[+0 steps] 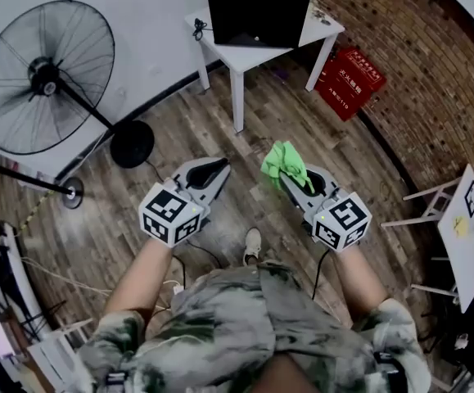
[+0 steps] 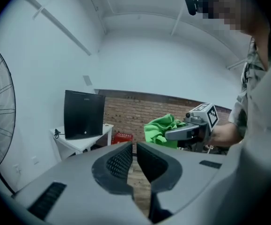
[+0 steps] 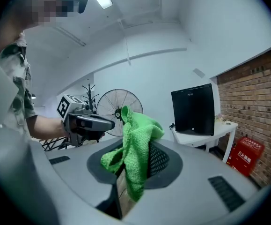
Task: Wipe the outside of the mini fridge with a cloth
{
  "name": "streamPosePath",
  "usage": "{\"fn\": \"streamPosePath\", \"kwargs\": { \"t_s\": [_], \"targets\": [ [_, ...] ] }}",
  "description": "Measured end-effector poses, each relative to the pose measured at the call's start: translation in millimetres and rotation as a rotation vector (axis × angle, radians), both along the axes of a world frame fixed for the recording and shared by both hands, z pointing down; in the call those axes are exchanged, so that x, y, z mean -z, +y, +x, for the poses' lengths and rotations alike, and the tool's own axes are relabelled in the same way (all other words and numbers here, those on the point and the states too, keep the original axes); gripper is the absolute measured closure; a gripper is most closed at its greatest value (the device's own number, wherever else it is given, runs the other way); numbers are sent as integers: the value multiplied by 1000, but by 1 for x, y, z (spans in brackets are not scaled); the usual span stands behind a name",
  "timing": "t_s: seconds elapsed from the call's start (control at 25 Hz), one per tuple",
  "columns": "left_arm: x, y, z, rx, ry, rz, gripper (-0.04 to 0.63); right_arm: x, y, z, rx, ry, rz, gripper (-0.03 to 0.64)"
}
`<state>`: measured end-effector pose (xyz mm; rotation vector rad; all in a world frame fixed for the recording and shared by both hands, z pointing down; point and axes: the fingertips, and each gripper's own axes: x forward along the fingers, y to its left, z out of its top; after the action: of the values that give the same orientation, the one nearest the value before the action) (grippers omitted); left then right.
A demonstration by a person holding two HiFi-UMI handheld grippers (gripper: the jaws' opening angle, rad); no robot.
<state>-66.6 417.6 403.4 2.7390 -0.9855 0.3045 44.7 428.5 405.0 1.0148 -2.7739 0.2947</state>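
My left gripper: jaws drawn almost together with a thin slit between them, holding nothing. My right gripper: jaws clamped on the green cloth, which is bunched over them. Mini fridge: black, on the white table ahead, well apart from both grippers. Fan: left of the table.

Nubbly cloth, matt plastic right claw, smooth mini fridge, wood-plank floor, rough brick wall
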Motion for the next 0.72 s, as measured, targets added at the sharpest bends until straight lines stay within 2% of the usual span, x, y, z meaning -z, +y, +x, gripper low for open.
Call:
{"fn": "streamPosePath", "kwargs": {
  "t_s": [0.28,0.52,0.72],
  "targets": [
    [21,-79,51,-93,33,15,568,22,-93,32,61,44,28,522],
    [36,-135,70,-198,60,0,568,53,-167,30,111,84,51,523],
    [55,-185,75,-279,88,27,568,89,-228,20,120,107,109,522]
  ]
}}
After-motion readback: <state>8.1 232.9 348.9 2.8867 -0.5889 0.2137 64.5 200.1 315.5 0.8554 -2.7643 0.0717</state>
